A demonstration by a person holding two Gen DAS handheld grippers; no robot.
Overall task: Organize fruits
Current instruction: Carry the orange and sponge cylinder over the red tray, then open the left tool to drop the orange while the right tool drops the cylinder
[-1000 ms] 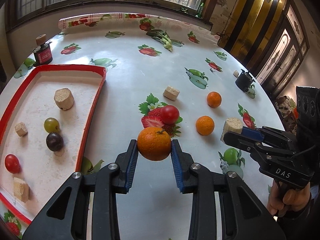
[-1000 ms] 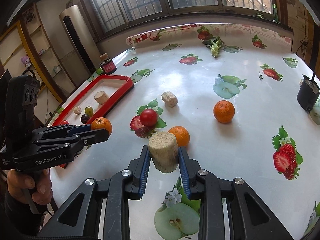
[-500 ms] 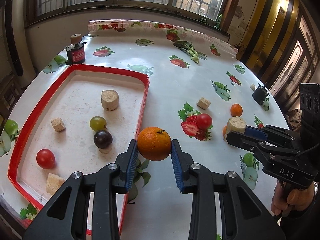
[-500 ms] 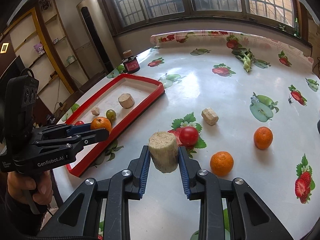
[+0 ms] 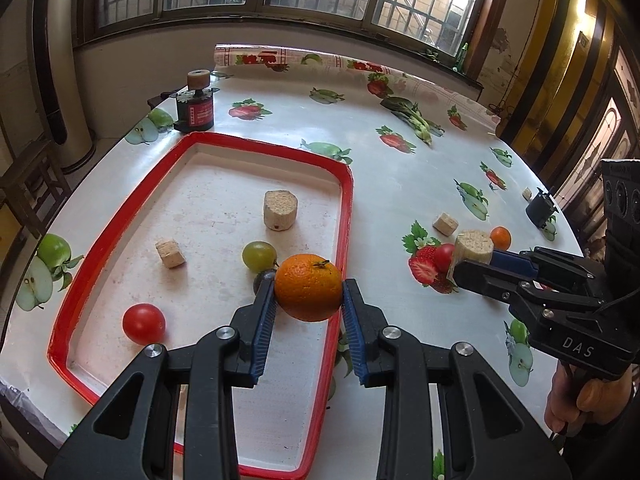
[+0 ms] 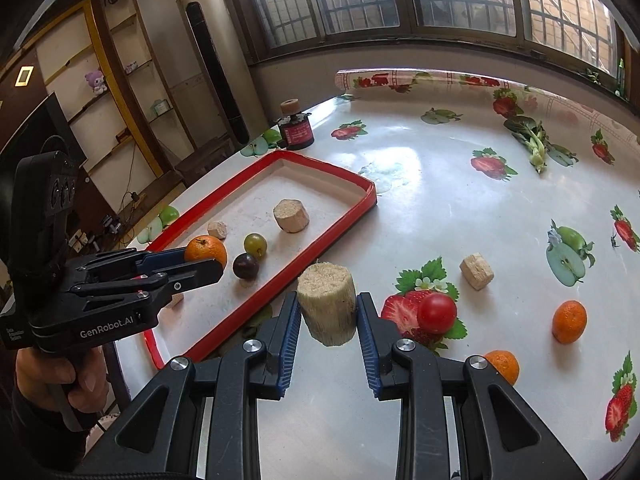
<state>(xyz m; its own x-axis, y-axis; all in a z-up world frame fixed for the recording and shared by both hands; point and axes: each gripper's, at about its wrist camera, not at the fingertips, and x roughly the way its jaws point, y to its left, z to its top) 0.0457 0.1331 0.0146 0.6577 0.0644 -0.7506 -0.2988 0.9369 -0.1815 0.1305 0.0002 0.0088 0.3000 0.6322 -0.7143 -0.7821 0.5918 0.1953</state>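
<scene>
Orange (image 5: 309, 287): clamped in the left gripper (image 5: 308, 300), held above the red tray's (image 5: 347, 216) near right part.
Cane chunk (image 6: 327, 303): pinched by the right gripper (image 6: 328, 312), over the desk (image 6: 440, 208) just beside the tray rim.
Tray contents: green grape (image 5: 258, 256), dark grape (image 6: 245, 265), tomato (image 5: 143, 323), two cane pieces.
Desk: tomato (image 6: 437, 313), two oranges, one cane piece.

Oranges: three, one (image 6: 205, 253) over the tray, two (image 6: 569, 321) on the table. Tomatoes: two (image 5: 143, 323). Grapes: two (image 6: 255, 243). Cane pieces: five (image 6: 291, 215). Tray: one (image 6: 362, 200). Jar: one (image 6: 296, 132).
</scene>
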